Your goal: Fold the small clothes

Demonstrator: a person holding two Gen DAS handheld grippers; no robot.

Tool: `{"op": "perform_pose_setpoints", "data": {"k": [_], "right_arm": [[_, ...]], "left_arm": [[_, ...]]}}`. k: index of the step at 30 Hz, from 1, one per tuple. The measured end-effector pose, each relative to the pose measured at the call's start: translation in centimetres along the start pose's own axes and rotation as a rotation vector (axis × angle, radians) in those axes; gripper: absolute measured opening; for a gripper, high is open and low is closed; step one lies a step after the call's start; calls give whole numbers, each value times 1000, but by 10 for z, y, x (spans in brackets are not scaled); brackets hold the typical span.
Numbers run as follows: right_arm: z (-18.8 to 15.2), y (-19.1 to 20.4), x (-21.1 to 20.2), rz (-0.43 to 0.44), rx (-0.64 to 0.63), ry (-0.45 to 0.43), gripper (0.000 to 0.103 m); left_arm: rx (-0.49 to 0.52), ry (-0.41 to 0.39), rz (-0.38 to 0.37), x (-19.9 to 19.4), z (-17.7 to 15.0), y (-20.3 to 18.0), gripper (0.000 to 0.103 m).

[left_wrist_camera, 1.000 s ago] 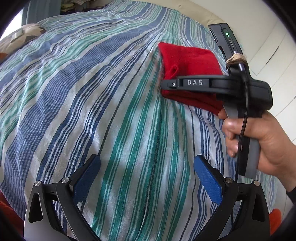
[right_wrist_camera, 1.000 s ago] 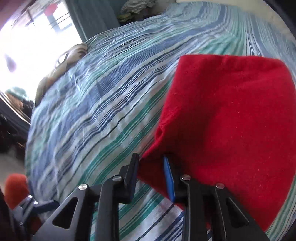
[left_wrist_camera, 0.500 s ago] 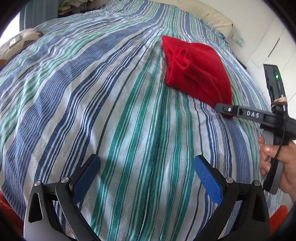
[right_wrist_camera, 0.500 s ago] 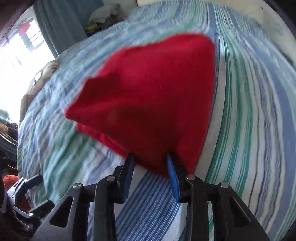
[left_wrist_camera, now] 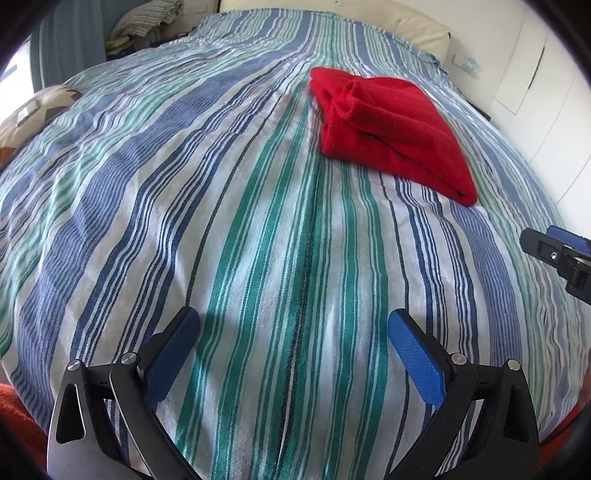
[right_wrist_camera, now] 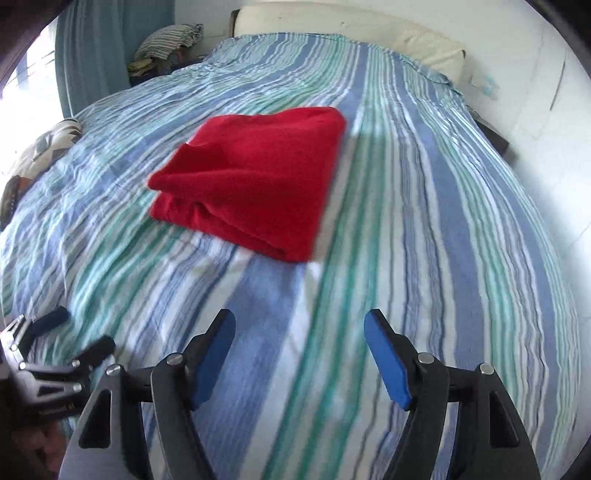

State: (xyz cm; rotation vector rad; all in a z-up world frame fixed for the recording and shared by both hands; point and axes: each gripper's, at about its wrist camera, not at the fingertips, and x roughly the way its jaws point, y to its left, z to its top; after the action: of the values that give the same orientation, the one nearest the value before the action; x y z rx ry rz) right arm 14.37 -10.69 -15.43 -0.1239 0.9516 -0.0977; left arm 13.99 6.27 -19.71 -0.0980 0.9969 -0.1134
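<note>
A folded red garment (left_wrist_camera: 388, 125) (right_wrist_camera: 255, 177) lies flat on the striped bedspread (left_wrist_camera: 258, 240) (right_wrist_camera: 424, 240), toward the far right of the bed in the left wrist view. My right gripper (right_wrist_camera: 299, 354) hovers well short of it, jaws opening with nothing between the blue pads. Its fingertip shows at the right edge of the left wrist view. My left gripper (left_wrist_camera: 293, 347) stands open over bare bedspread near the front edge, empty. It also appears at the lower left of the right wrist view (right_wrist_camera: 66, 332).
A cream headboard (right_wrist_camera: 332, 18) and white wall run behind the bed. A pile of folded laundry (right_wrist_camera: 170, 40) sits by a blue curtain (right_wrist_camera: 96, 55) at the back left. A patterned pillow (left_wrist_camera: 37, 110) lies at the bed's left side.
The right gripper let go of the red garment, opened and drew back toward the near right. The garment now lies folded on the bed. The left gripper stayed put, open.
</note>
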Motion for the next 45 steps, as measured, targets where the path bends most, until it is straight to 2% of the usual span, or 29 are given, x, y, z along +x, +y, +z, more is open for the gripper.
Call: {"op": "perform_pose_setpoints", "data": {"k": [6,14,19,22,24,26,31,33,35,37,41,44,45], "right_arm": [[-25,-15,-9,-60,22,29,72],[-38,-28,-15,-114,66,44,72],[-40,-34,-12,-131,81,54,72],[-43,-37,-9,-111,101,64,72],[-44,-41,-5,-66,119,59,72],[-40,-44,1,3,132,54,72],[16,-63,16,150,226,-37,72],[47,-72,26,215,274,-88,73],[74,-79,40,290,316,-121,79],[98,-84,63,353,351,-127,80],[132,-81,127,448,380,-61,80],[141,-66,170,544,379,5,78],[140,-59,180,576,381,23,76]], "left_arm": [[53,-6,42,2,-7,-7,102],[74,-13,60,1,-13,-9,102],[83,-17,70,0,-16,-11,102],[63,17,66,-3,-11,-10,102],[-4,15,-10,-11,6,-5,102],[-84,-18,-102,-17,38,3,102],[-188,-48,-189,10,135,14,102],[-193,-19,-208,35,166,13,102],[-171,44,-207,68,190,6,102],[-152,84,-188,94,201,2,102],[-109,150,-164,130,207,-3,102],[-83,129,-176,134,203,-6,102],[-77,122,-191,133,202,-8,91]]}}
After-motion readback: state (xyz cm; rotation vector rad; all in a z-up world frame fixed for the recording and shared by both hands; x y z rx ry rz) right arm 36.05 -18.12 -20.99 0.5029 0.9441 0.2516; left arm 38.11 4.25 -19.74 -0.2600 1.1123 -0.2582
